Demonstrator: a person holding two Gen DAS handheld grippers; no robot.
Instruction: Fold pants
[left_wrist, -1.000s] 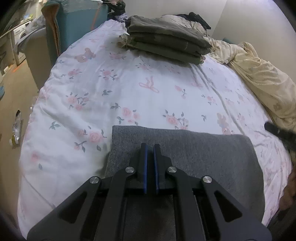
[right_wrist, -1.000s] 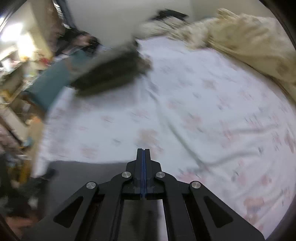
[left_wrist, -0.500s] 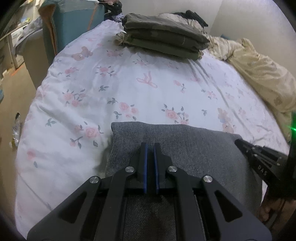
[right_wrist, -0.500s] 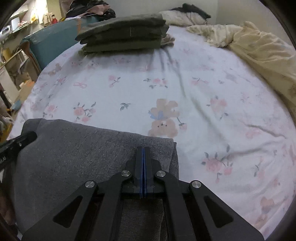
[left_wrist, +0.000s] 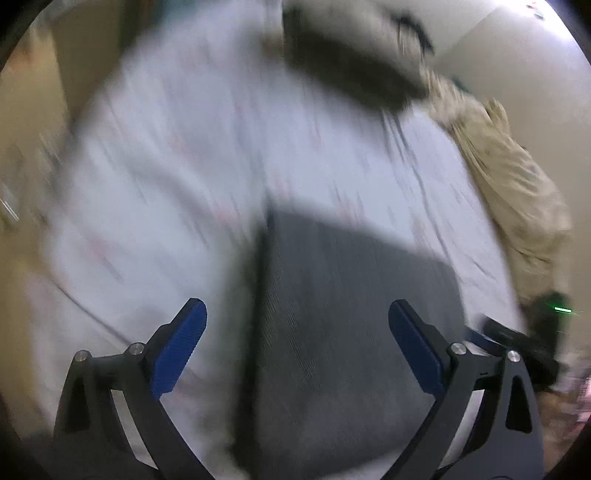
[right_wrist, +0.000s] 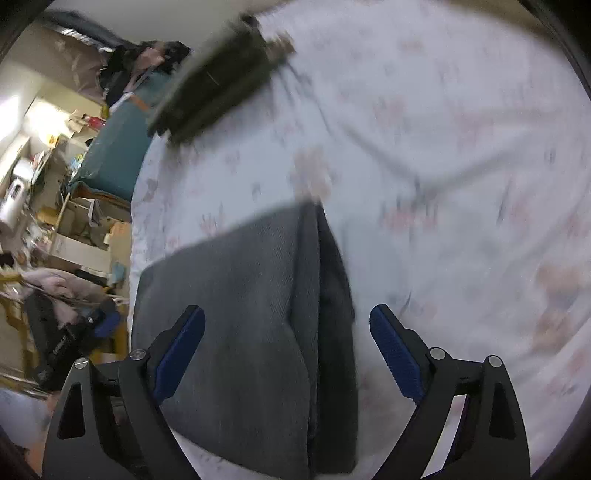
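The grey pants (left_wrist: 343, 314) lie folded into a thick rectangle on the white floral bedsheet (left_wrist: 177, 155); they also show in the right wrist view (right_wrist: 240, 295). My left gripper (left_wrist: 297, 345) is open wide above the pants' left edge, holding nothing. My right gripper (right_wrist: 287, 349) is open wide above the pants' right edge, holding nothing. The right gripper (left_wrist: 517, 339) shows at the right of the left wrist view. Both views are blurred by motion.
A stack of folded olive-green garments (left_wrist: 354, 70) sits at the far end of the bed, also in the right wrist view (right_wrist: 218, 85). A crumpled beige blanket (left_wrist: 517, 177) lies at the right. A teal chair (right_wrist: 122, 144) and floor clutter (right_wrist: 55, 221) stand left of the bed.
Both grippers have opened from shut and let go of the grey pants. Both have lifted and tilted, and the views are now blurred.
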